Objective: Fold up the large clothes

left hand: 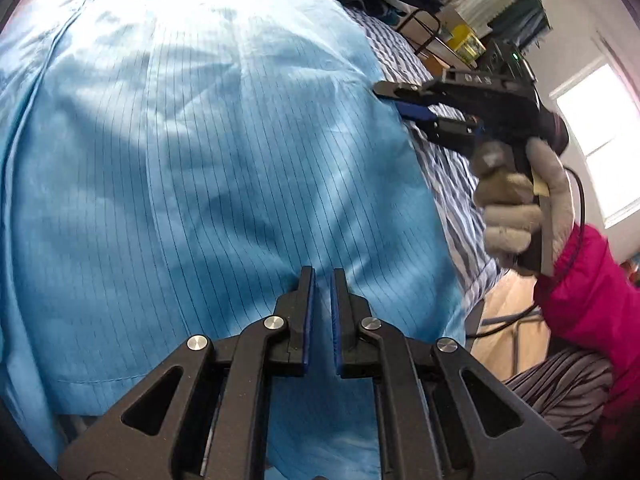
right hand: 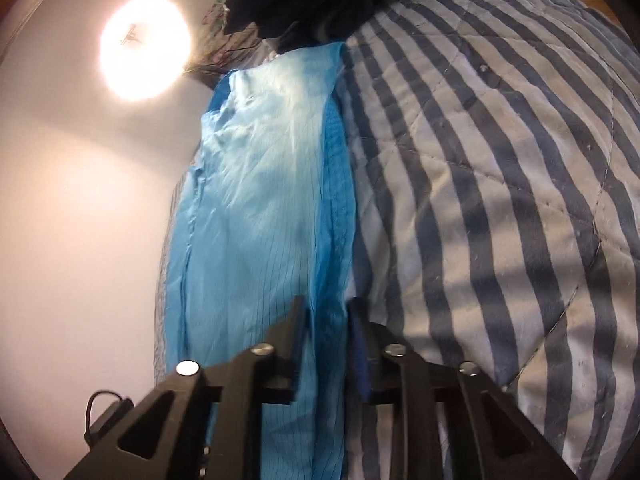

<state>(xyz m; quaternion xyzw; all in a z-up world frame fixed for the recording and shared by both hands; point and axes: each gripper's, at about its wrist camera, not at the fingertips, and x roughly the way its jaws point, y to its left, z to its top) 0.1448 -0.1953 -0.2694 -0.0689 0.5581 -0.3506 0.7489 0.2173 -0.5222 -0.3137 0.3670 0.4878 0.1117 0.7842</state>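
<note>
My left hand-held gripper [left hand: 322, 276] is nearly closed, holding nothing. The right hand-held gripper [right hand: 326, 308] straddles the edge of the blue garment [left hand: 192, 152] on the bed [right hand: 500, 160]; whether it's pinching, I can't tell. The fabric looks thin, limp and slippery; I'd take hems or corners.

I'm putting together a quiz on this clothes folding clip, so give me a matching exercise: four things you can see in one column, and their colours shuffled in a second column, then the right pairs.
Things:
1. garment spread on the bed
2. quilt under it
3. sleeve of the person holding the right gripper
4. glove on that hand

Colours:
A. bright pink
B. pale grey
C. light blue with thin dark pinstripes
D. wide dark and light stripes

Pairs: 1-C, 2-D, 3-A, 4-B
</note>
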